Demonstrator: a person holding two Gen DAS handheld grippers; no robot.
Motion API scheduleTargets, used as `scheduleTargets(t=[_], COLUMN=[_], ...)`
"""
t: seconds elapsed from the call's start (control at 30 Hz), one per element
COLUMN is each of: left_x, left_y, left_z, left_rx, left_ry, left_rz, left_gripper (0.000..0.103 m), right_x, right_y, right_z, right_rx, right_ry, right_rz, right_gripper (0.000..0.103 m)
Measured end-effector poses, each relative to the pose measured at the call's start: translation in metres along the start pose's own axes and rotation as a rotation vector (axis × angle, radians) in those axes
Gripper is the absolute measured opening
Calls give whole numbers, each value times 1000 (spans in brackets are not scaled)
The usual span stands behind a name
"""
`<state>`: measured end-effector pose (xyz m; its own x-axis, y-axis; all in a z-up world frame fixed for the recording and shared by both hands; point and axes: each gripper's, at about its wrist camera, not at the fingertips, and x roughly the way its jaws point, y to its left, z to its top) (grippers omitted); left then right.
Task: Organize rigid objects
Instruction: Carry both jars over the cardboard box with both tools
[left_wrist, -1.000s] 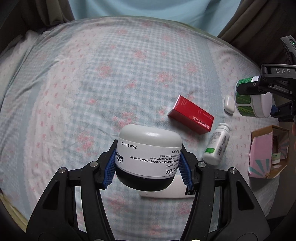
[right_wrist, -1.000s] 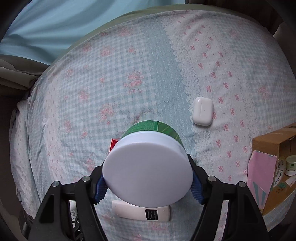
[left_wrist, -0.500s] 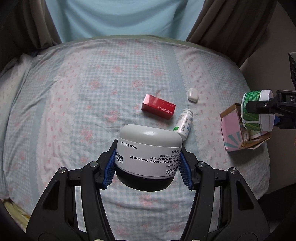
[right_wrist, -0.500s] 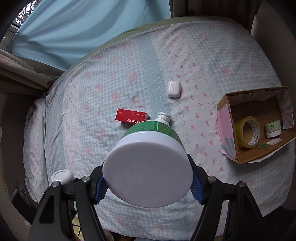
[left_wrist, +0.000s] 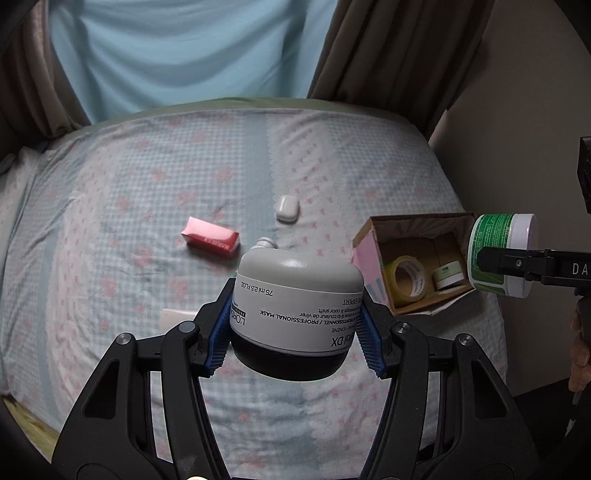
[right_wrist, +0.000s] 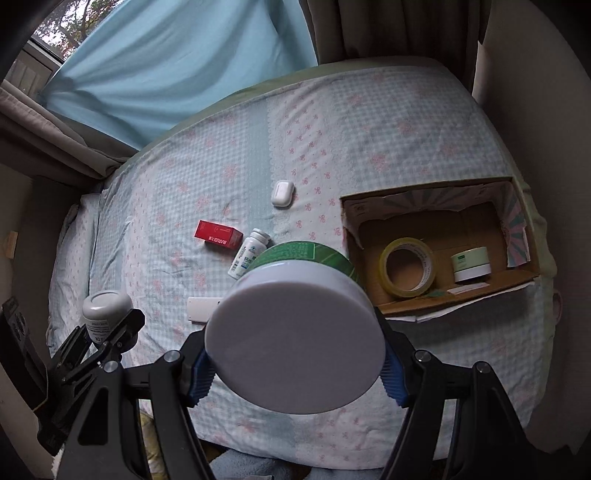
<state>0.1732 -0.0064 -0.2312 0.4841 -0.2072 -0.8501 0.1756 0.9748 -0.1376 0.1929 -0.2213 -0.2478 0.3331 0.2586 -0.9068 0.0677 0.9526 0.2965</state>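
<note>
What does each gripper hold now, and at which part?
The left gripper holds the grey-lidded mask jar by its sides. The right gripper holds the green jar by its sides, near the white lid.

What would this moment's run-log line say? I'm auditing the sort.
left gripper: shut on grey jar | right gripper: shut on green tub | cardboard box: tape roll, small jar

Grey-lidded mask jar (left_wrist: 295, 306) and green white-lidded tub (right_wrist: 295, 332) — both held above the bed.
</note>
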Motion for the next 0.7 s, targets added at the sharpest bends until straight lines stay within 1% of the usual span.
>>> scheduleTargets(t=[0.07,0.23,0.4,0.47,0.53,0.63,0.7], left_x=[7,30,61,78,100,136,160], left_y=[-30,-95,-147,-162,-177,-194,-204], left_z=[3,9,17,22,27,30,30], left_rx=[14,42,61,57,67,82,94], left_ry=[5,25,64,86,112,159,197], left_rz=[3,-29,-53,-63,-56,-47,-36], left_gripper=[55,55,55,55,55,55,55], right_x=[-9,-21,-20,-13,2,32,53], right_y=[-24,-84,-135,-153,-172,-199,-216], right_z=[4,19,38,45,52,59,62], right_rx=[-5,6,14,14,16,24,45], right_ry=[-20,-34,-29,-24,-14,13,37], right_rz=[-10,-40,-69,-65,-72,-98,-92], right_gripper=[68,68,68,68,68,68,68])
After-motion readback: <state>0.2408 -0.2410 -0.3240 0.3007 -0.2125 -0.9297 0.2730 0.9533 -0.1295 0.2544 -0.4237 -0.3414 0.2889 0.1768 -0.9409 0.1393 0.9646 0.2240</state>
